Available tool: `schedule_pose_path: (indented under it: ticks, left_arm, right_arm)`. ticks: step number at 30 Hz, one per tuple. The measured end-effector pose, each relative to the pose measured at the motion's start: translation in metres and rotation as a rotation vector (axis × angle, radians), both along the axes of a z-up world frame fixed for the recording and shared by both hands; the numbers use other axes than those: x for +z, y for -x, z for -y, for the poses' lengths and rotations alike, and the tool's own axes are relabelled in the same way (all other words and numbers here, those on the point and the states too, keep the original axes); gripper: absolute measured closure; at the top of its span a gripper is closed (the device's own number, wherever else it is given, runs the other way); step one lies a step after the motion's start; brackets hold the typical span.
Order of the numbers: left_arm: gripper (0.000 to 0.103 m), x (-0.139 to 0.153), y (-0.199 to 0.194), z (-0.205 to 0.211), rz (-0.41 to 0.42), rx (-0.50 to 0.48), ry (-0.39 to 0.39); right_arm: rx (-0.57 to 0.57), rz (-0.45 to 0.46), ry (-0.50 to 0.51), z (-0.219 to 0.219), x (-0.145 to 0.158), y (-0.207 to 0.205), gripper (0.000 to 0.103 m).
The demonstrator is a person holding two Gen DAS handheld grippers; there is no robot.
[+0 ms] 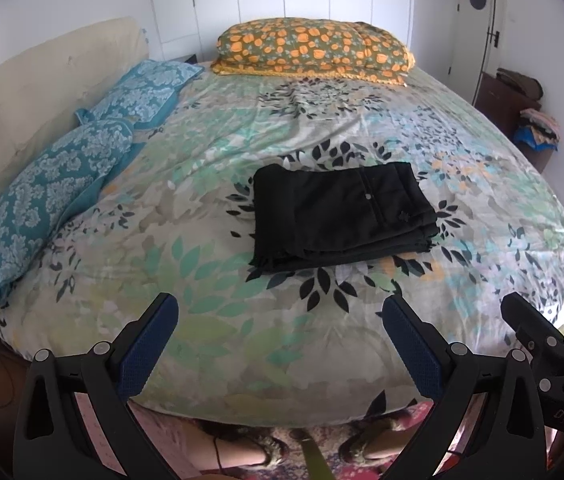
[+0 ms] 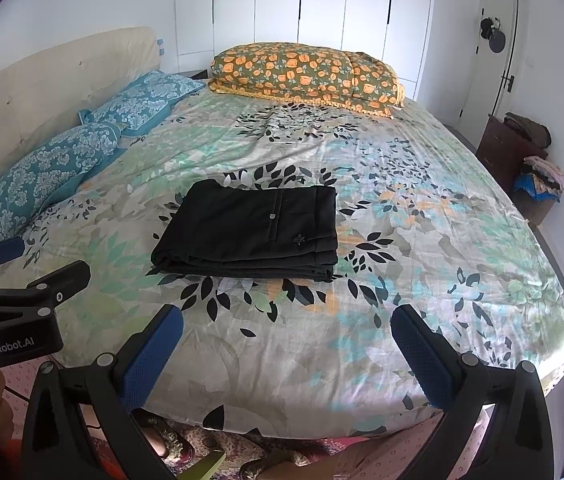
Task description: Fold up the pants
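Note:
Black pants [image 1: 341,216] lie folded into a compact rectangle on the floral bedspread [image 1: 242,152], a button showing on top. They also show in the right wrist view [image 2: 254,232]. My left gripper [image 1: 280,312] is open and empty, held back over the bed's near edge, well short of the pants. My right gripper [image 2: 286,322] is open and empty, also back at the near edge. The right gripper shows at the right edge of the left wrist view [image 1: 549,292], the left gripper at the left edge of the right wrist view [image 2: 38,258].
Two blue patterned pillows [image 1: 62,184] lie along the cream headboard [image 1: 34,92] at the left. An orange floral folded quilt [image 1: 313,50] sits at the far end. A dark cabinet with piled clothes [image 2: 529,160] stands at the right. My feet [image 1: 266,452] show below.

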State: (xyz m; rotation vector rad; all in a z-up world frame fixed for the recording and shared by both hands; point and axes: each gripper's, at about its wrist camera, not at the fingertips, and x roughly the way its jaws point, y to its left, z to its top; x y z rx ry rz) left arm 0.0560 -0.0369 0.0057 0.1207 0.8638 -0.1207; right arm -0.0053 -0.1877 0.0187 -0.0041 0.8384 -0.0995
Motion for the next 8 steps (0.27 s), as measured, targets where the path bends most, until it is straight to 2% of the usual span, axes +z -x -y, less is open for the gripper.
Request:
schedule_pose_path:
  ticks: [8]
  left_arm:
    - [0.001, 0.0053, 0.0075, -0.006, 0.04, 0.028, 0.004]
  right_arm:
    - [0.009, 0.005, 0.003, -0.0025, 0.0032, 0.0029, 0.0]
